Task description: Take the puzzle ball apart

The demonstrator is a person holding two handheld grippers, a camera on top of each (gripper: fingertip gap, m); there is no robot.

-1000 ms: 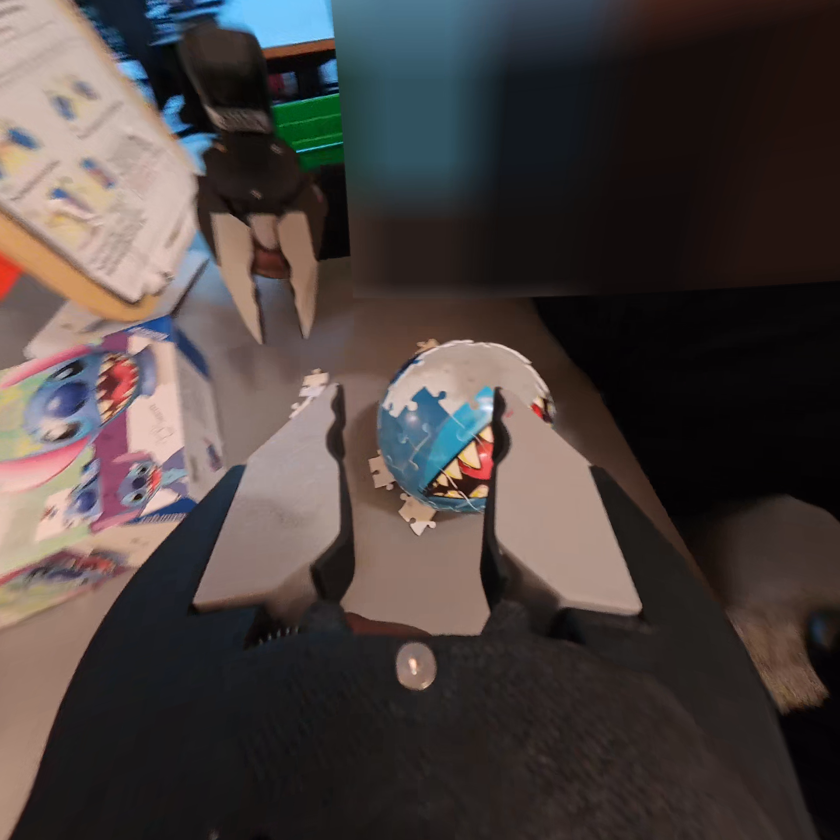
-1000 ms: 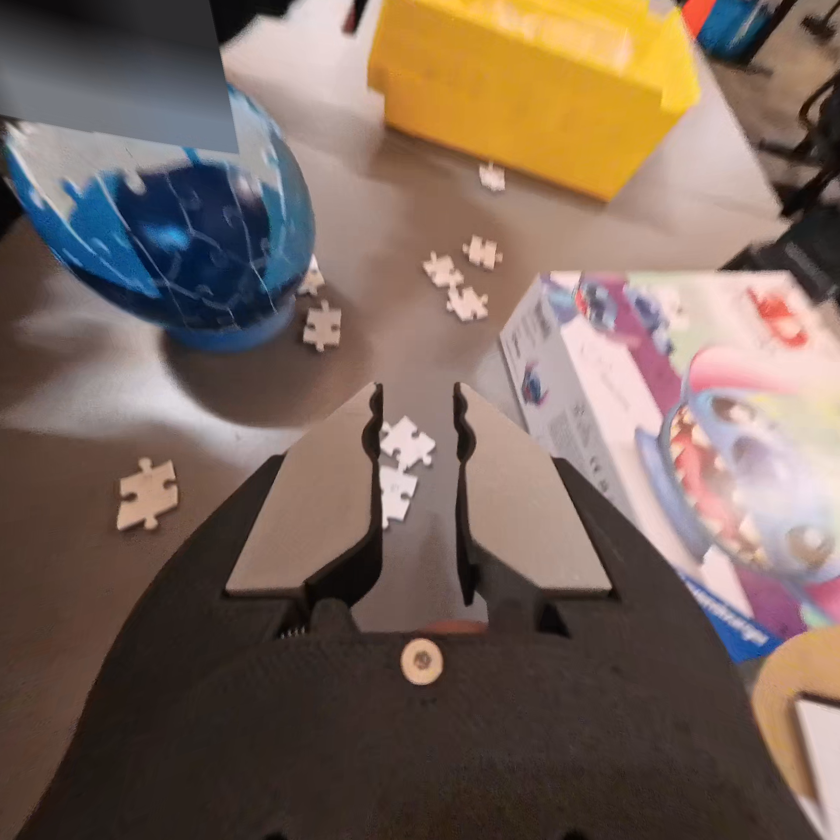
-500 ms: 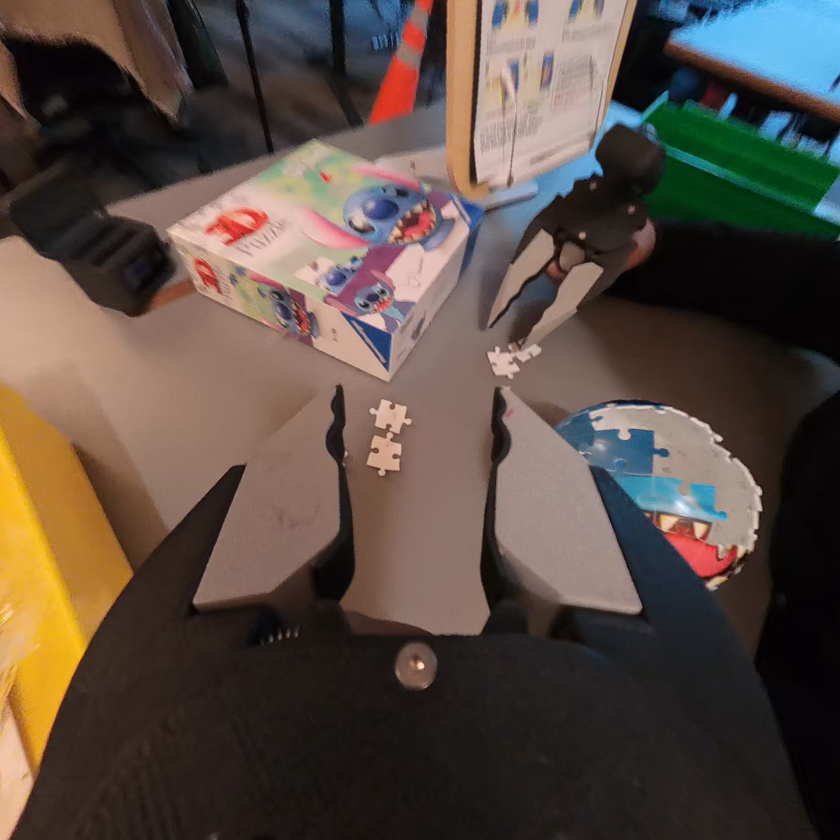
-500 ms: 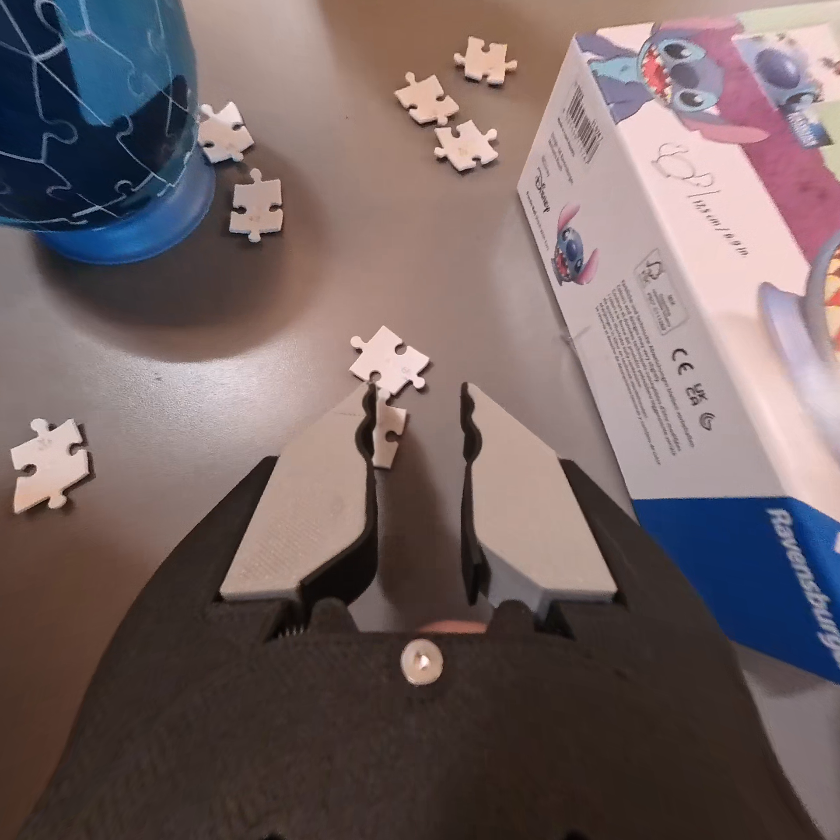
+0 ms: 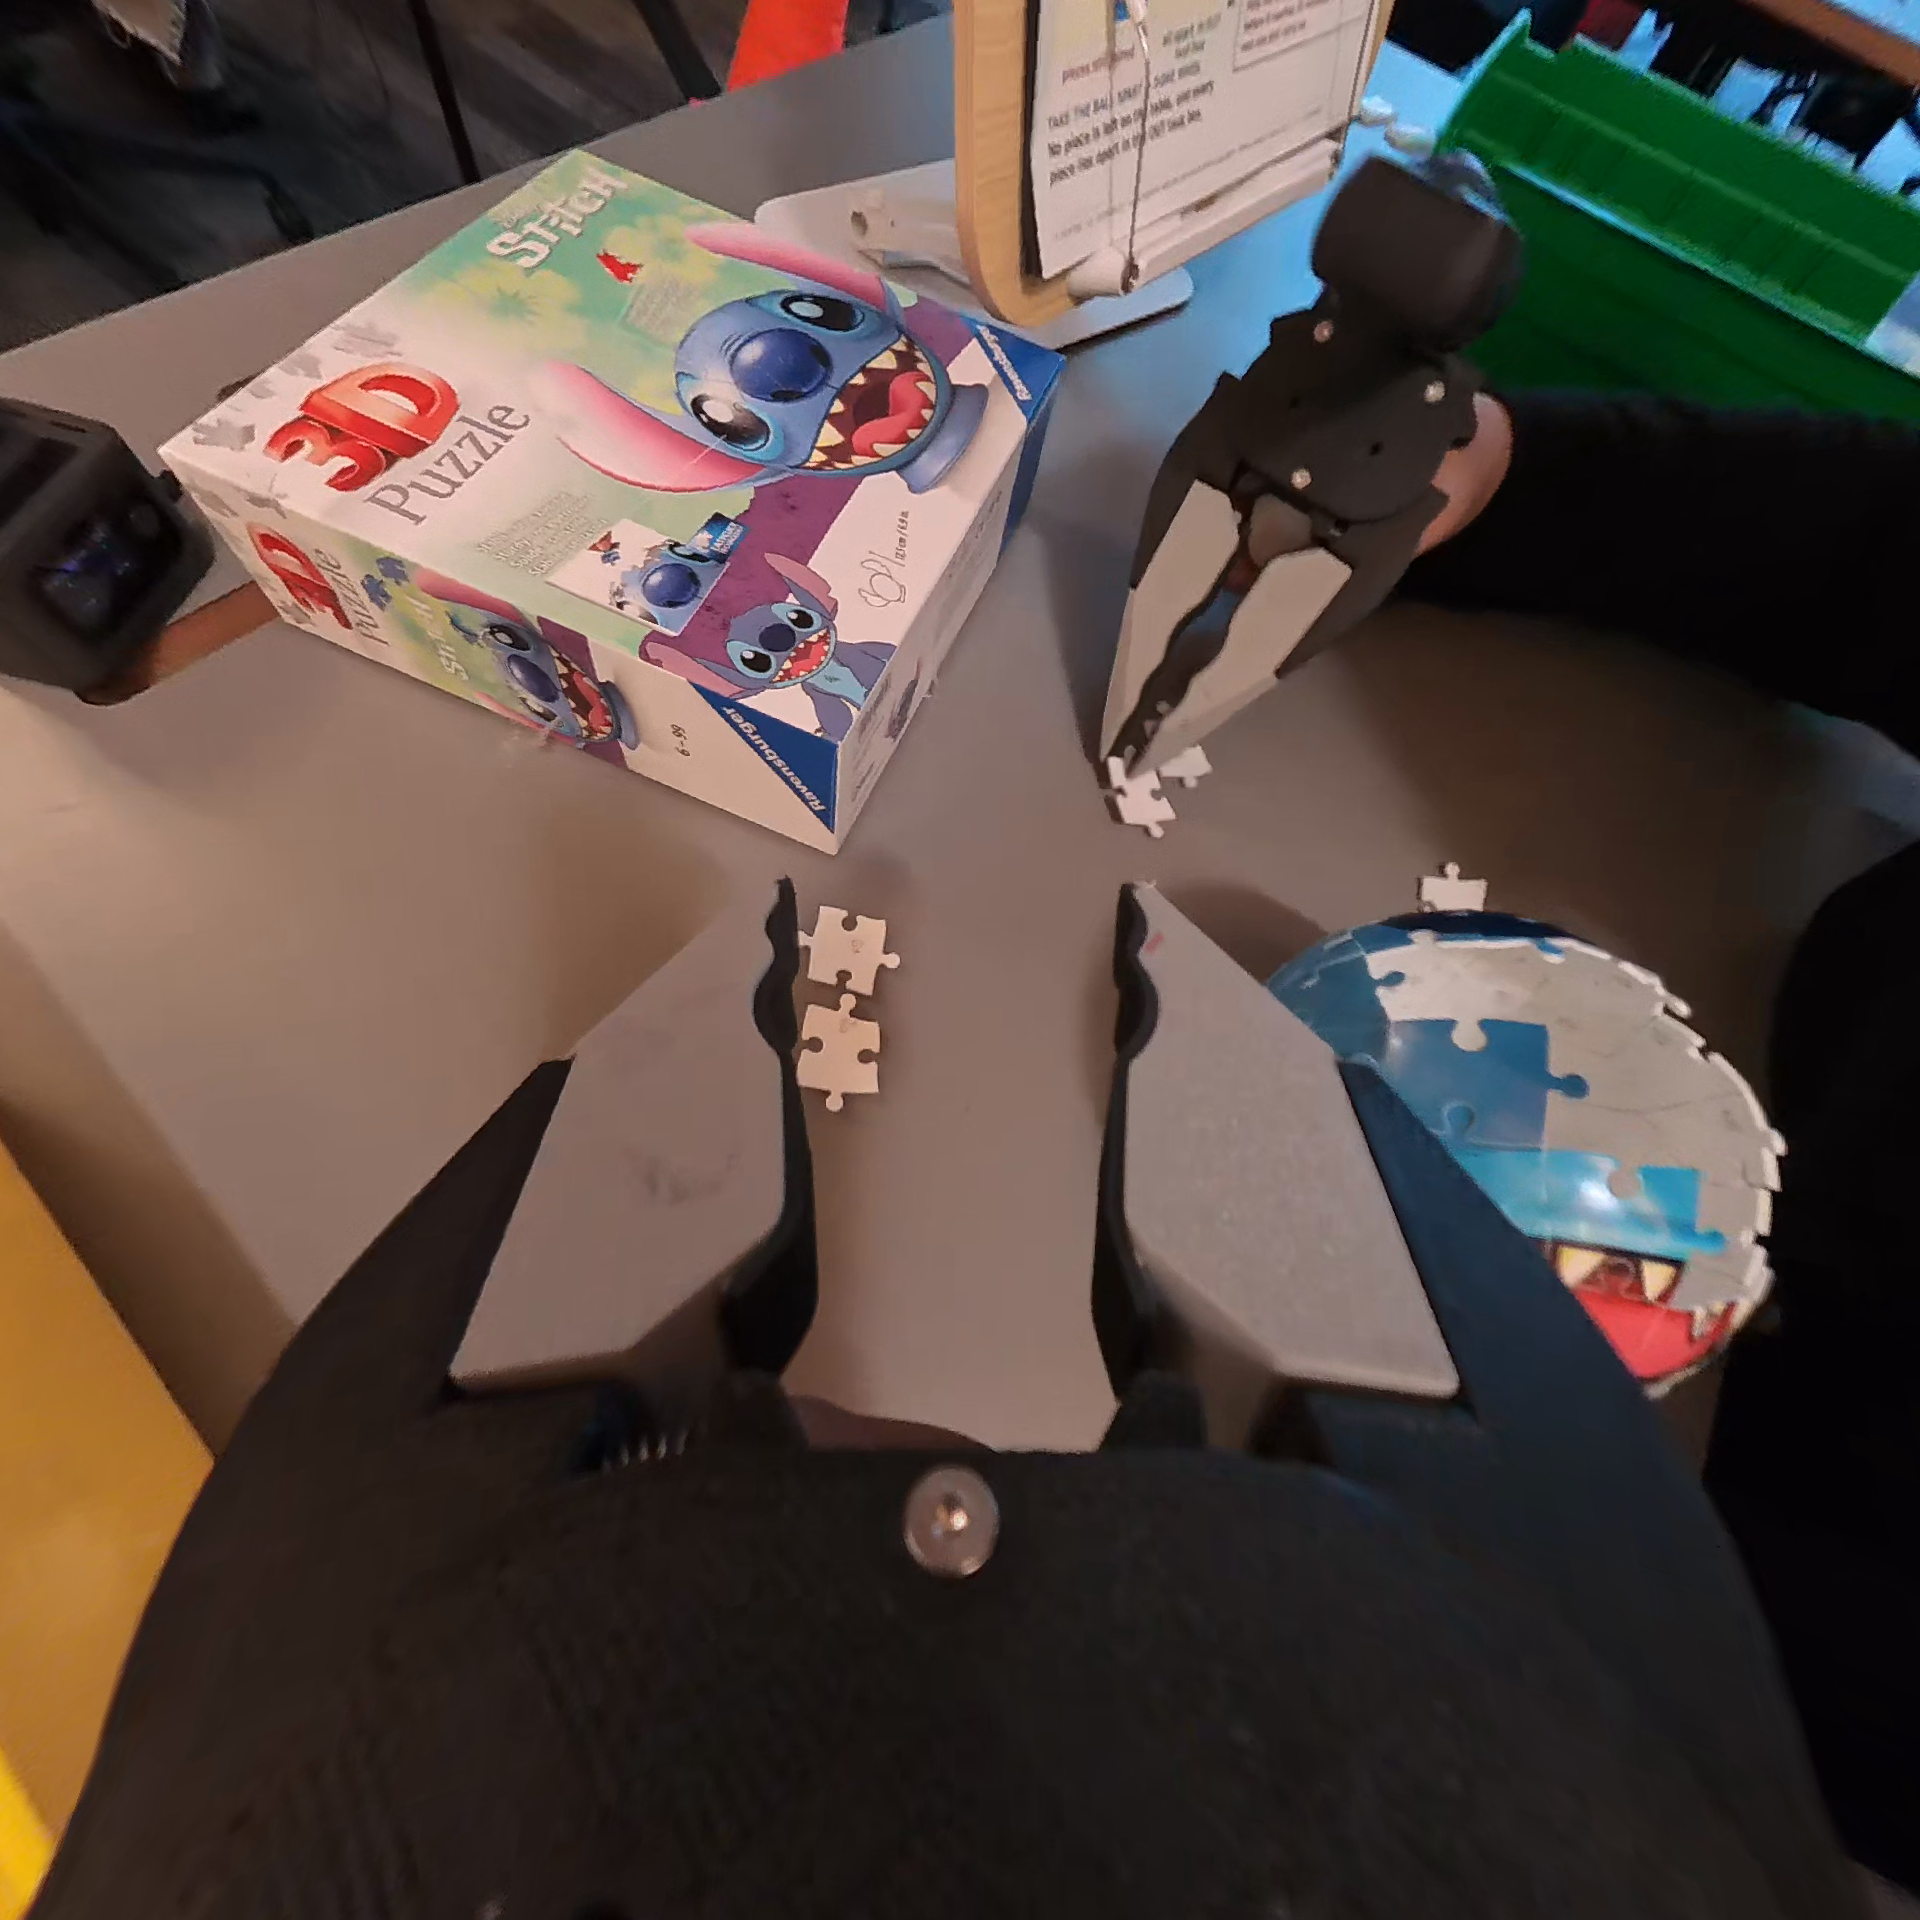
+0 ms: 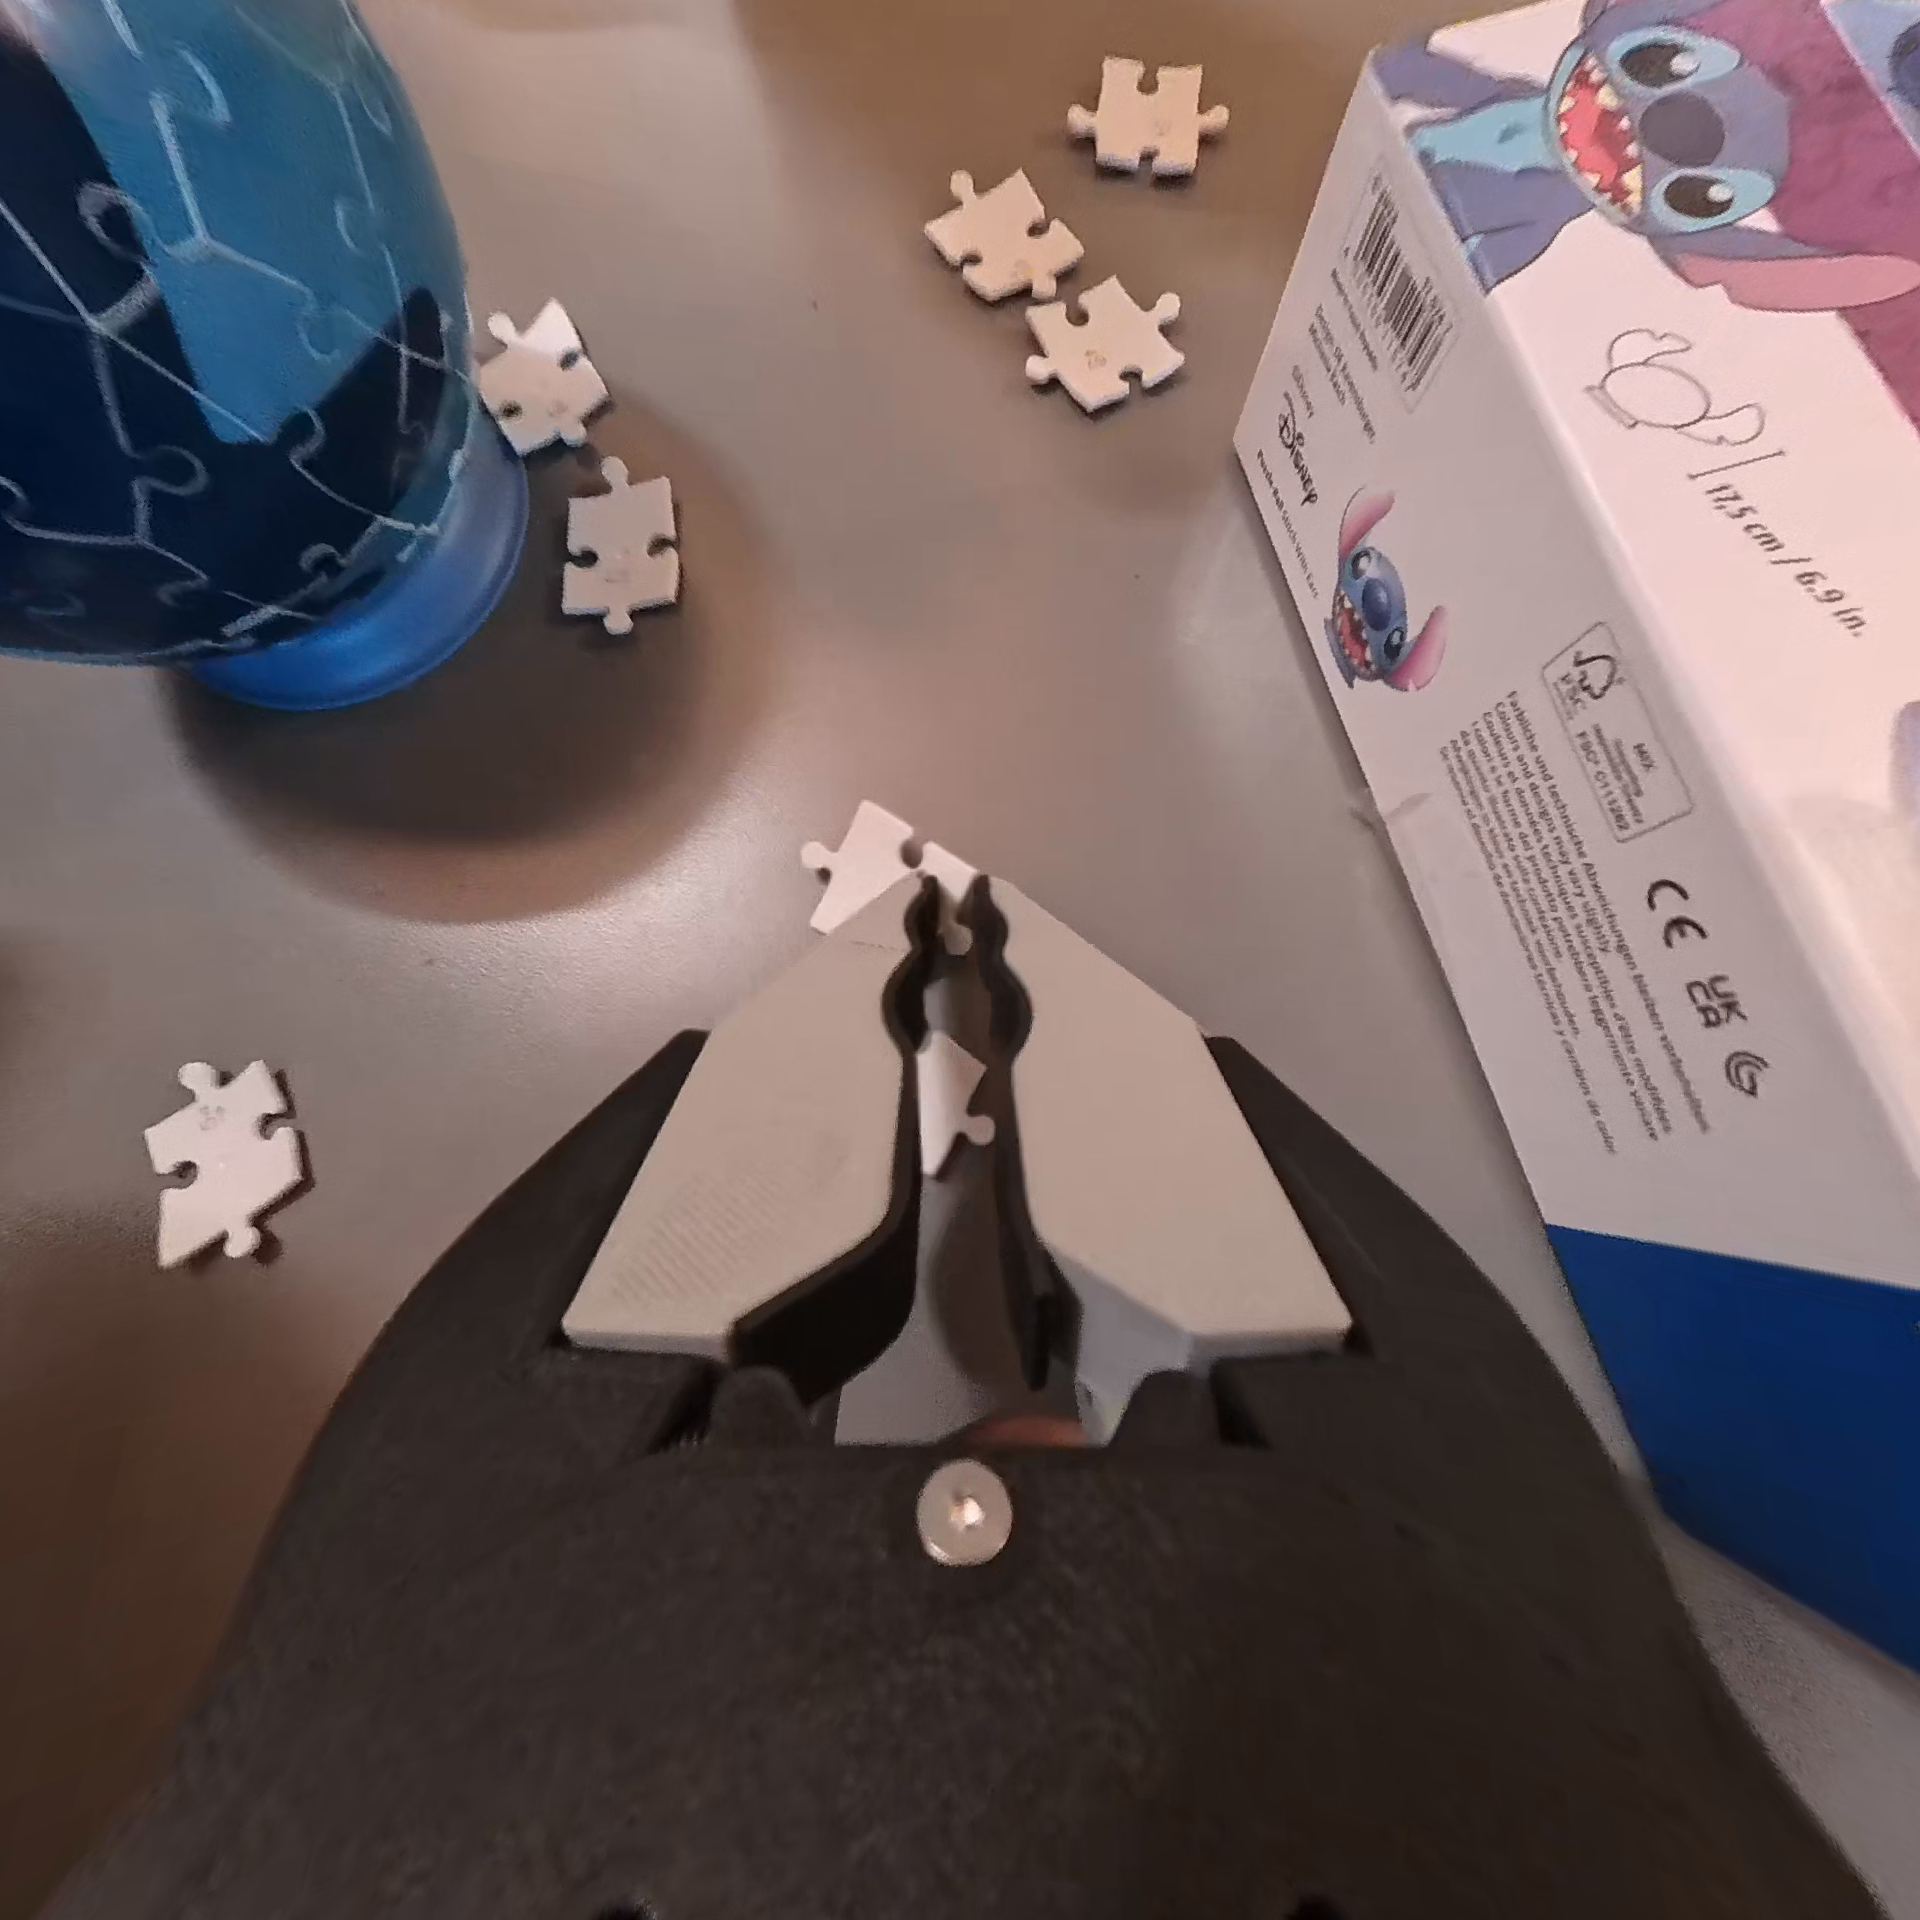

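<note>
The puzzle ball (image 5: pixel 1538 1112) sits on the grey table, blue with several pieces gone from its top, just right of my left gripper (image 5: pixel 951 904). That gripper is open and empty above two loose white pieces (image 5: pixel 844 997). In the right wrist view the ball (image 6: pixel 208 364) stands on its blue base at the upper left. My right gripper (image 6: pixel 951 899) is closed with its tips down on the table and a white puzzle piece (image 6: pixel 945 1101) between its fingers. A second piece (image 6: pixel 862 862) lies under the tips. The right gripper also shows in the left wrist view (image 5: pixel 1143 743).
The puzzle's box (image 5: pixel 623 468) lies left of the right gripper and also shows in the right wrist view (image 6: pixel 1610 520). Several loose pieces (image 6: pixel 1039 281) lie scattered. A yellow bin (image 5: pixel 62 1455), a clipboard stand (image 5: pixel 1143 135), a green bin (image 5: pixel 1714 208) and a black device (image 5: pixel 83 540) ring the table. The grippers' ends are close to 20 cm from one another.
My right gripper has lowered to the table and closed on a loose piece. My left gripper swung away from the ball a second ago and now holds still, open.
</note>
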